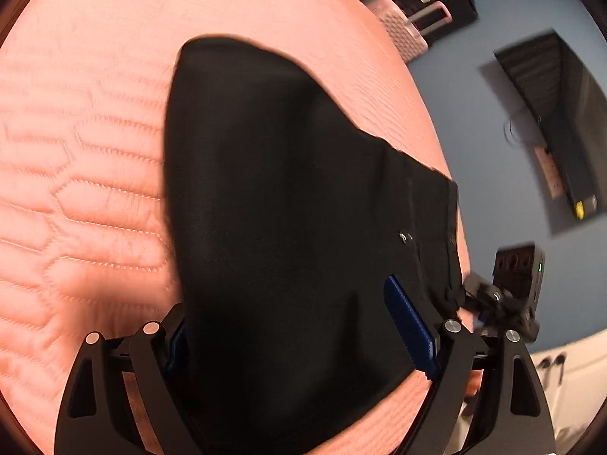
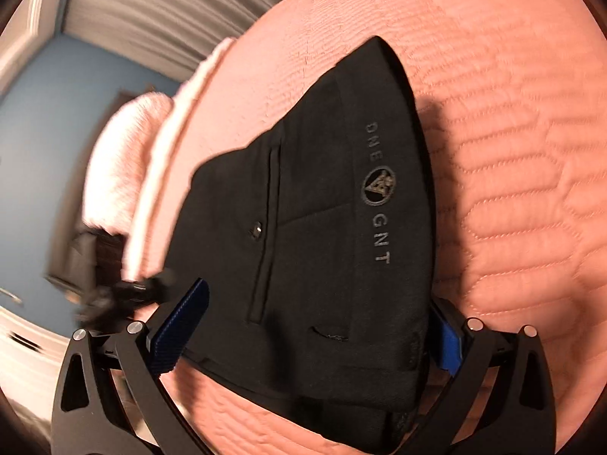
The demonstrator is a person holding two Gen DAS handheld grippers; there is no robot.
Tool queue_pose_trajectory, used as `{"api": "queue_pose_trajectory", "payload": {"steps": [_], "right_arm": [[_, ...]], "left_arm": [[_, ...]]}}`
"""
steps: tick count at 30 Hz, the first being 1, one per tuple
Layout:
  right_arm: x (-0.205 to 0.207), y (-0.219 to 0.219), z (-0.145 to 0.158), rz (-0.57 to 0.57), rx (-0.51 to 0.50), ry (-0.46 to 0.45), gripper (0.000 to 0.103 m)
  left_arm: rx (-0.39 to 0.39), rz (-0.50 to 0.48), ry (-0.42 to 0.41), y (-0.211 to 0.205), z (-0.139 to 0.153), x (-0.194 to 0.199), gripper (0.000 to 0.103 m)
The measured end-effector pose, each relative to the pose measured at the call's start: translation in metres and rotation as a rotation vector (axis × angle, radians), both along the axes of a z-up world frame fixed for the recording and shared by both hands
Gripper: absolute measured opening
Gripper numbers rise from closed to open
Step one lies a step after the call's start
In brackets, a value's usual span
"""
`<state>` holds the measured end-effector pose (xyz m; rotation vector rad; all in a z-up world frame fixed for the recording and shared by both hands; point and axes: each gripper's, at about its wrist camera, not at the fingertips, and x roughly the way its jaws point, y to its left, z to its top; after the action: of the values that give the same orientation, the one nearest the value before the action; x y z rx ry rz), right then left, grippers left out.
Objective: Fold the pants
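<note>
— Where does the left wrist view look from?
— From just behind its fingers, tilted down onto the black pants [image 1: 288,197] on the pink quilt [image 1: 76,151], very close; blue floor [image 1: 493,144] at its right edge.
— And the right wrist view?
— The same, close over the pants [image 2: 322,208], floor to its left.
— What do they share?
— The pants, the quilt, and each shows the other gripper at its edge.

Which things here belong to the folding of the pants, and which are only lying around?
Job:
black pants
pink quilted bedspread under them
left gripper
right gripper

Lying about:
pink suitcase
black suitcase
fluffy pink blanket
</note>
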<state>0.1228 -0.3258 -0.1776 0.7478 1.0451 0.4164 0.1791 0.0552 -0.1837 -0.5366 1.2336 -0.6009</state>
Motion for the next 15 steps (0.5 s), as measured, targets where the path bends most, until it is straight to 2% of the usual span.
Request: {"api": "queue_pose_trajectory", "payload": {"steps": [2, 4, 6, 8, 9, 10, 11, 12, 13, 15], "right_arm": [[0.000, -0.002, -0.002, 0.006, 0.003, -0.010, 0.098], [0.002, 0.006, 0.000, 0.009, -0.044, -0.019, 0.098], [-0.002, 0.013, 0.004, 0.014, -0.099, -0.042, 0.097], [-0.005, 0.011, 0.004, 0.005, -0.139, -0.036, 0.077], [-0.008, 0.002, 0.002, -0.020, -0.131, -0.010, 0.042], [-0.010, -0.005, 0.000, -0.041, -0.080, 0.001, 0.032], [-0.013, -0.009, 0.001, -0.062, -0.062, 0.006, 0.030], [-0.015, -0.006, 0.006, -0.060, -0.087, 0.002, 0.028], [-0.016, -0.002, 0.012, -0.053, -0.117, -0.008, 0.027], [-0.016, 0.005, 0.026, -0.047, -0.145, -0.021, 0.026]], "left_arm": [[-0.042, 0.052, 0.027, 0.006, -0.002, 0.004, 0.084], [-0.066, 0.112, 0.049, 0.012, -0.003, 0.005, 0.085], [-0.009, 0.093, 0.015, 0.008, 0.001, 0.000, 0.084], [0.064, 0.071, -0.030, -0.004, 0.009, -0.008, 0.067], [0.143, 0.073, -0.051, -0.005, 0.014, -0.012, 0.041], [0.144, 0.078, -0.049, -0.001, 0.014, -0.013, 0.027], [0.111, 0.092, -0.041, 0.003, 0.014, -0.013, 0.022], [0.066, 0.114, -0.027, 0.009, 0.016, -0.013, 0.020], [0.076, 0.115, -0.029, 0.008, 0.018, -0.013, 0.018], [0.151, 0.085, -0.084, -0.003, 0.034, -0.012, 0.017]]}}
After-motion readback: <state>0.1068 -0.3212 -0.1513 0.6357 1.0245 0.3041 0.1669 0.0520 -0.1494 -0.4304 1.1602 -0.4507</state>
